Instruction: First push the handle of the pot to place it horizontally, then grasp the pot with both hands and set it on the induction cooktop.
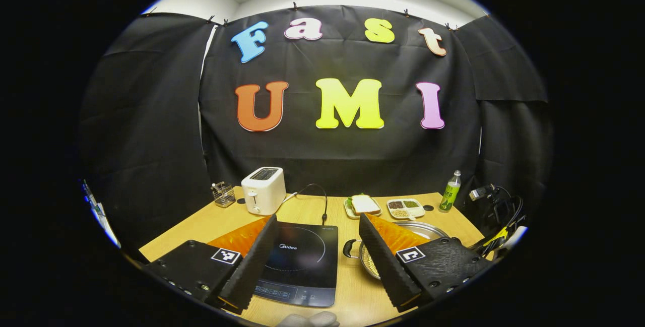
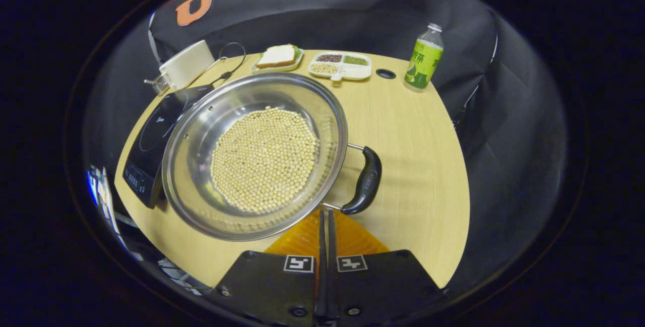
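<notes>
Steel pot (image 2: 254, 153): sits on the wooden surface (image 2: 408, 176), its bottom covered with pale beans; in the right gripper view it lies at about 11 o'clock from the tongs, just beyond their tips.
Right tongs (image 2: 326, 216): fingers pressed together, holding nothing, tips just short of the pot's rim beside the near end of the handle.
Pot handle (image 2: 367, 181): black loop at the pot's 3 o'clock side, on two metal posts, lying roughly level above the surface.
Left tongs (image 1: 317, 251): fingers spread wide apart, empty, raised over the near edge of the surface.
Induction cooktop (image 1: 301, 261): black slab between the left fingers, at their 12 o'clock; the pot stands just to its right, with a second black handle (image 1: 349, 248) facing it.
Farther back: white toaster (image 1: 263, 190) at 11 o'clock, a plate with bread (image 1: 364, 205), a divided dish (image 1: 406, 207) of grains, and a green bottle (image 1: 450, 192) at 1 o'clock.
</notes>
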Demonstrator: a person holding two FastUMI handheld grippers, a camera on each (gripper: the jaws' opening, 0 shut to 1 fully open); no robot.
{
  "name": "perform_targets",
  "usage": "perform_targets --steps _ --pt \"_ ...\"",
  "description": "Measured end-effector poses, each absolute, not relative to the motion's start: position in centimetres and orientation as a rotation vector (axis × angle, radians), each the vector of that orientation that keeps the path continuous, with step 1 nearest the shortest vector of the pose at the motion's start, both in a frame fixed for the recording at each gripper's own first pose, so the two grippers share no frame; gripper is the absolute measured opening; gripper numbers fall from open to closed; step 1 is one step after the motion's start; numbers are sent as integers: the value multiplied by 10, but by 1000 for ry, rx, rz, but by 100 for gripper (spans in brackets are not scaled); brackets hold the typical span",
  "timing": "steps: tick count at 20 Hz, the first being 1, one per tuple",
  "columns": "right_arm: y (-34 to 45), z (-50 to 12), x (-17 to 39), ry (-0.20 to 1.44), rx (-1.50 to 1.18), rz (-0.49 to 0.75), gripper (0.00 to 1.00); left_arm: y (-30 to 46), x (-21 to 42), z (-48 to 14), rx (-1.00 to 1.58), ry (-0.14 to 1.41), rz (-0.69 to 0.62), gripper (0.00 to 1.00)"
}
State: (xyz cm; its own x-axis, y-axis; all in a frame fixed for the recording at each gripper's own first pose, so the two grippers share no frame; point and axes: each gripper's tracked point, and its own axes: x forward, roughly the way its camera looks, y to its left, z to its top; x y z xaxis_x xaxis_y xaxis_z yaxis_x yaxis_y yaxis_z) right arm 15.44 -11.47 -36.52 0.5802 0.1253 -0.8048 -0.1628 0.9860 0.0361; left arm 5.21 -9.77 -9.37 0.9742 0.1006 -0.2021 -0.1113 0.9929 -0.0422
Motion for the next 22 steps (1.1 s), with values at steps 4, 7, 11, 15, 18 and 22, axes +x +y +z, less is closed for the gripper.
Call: perform_targets --steps 4,7,11,15,18,22 --pt "-125 -362 163 928 -67 194 4 -107 57 -94 -43 209 119 96" --pt "-131 -362 170 923 -89 209 0 -114 60 -96 -32 213 130 96" --pt "-138 -361 180 917 -113 222 0 -120 65 -100 -37 222 144 96" --pt "-140 -359 181 906 -111 217 4 -129 72 -106 -46 236 125 96" --pt "-148 -353 172 882 -90 193 4 -131 76 -111 -41 234 110 96" --pt "-165 -341 156 827 -94 157 38 -135 80 -130 -18 269 78 97"
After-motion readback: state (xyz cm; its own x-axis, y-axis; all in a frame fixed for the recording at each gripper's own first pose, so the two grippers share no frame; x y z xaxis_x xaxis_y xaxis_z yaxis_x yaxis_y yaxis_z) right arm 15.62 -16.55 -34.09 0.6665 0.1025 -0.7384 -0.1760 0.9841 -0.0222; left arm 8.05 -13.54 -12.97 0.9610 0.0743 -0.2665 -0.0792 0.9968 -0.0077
